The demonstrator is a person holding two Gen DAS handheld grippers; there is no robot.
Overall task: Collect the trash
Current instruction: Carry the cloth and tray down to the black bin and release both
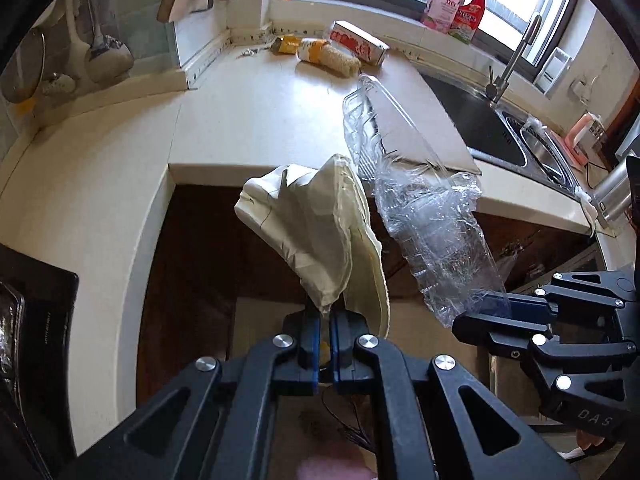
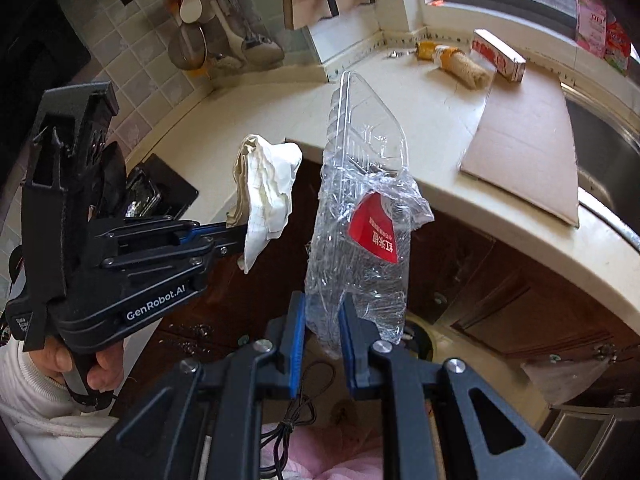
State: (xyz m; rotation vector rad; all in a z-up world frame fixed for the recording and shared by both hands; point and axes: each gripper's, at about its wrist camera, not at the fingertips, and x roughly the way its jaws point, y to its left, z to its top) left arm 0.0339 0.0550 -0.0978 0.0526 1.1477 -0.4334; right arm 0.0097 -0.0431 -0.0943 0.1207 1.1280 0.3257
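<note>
Out past the counter's edge, over the dark cabinet fronts, I've got both pieces of trash in the air. Biggest thing in sight is the pale counter (image 1: 256, 120), running back to the window, with a flat sheet of cardboard (image 2: 528, 152) lying on it beside the steel sink (image 1: 516, 136). Back by the wall sit a long red-and-white box (image 1: 360, 42) and a roll of something yellow and fuzzy (image 1: 330, 56) just in front of it, touching or nearly so.

My right gripper (image 2: 322, 320) is clamped on a clear plastic container (image 2: 360, 208), wrapped in crinkled film, a red label showing through; it stands nearly upright from the blue pads, its top rising in front of the counter's edge. My left gripper (image 1: 329, 320) is pinched tight on a crumpled cream paper wrapper (image 1: 312, 232), which flares up and out from the closed jaws. The two pieces hang side by side, close but apart, container on the right.

From the right camera I can see my left hand (image 2: 80, 364) on the gripper's handle, white sleeve below it.
</note>
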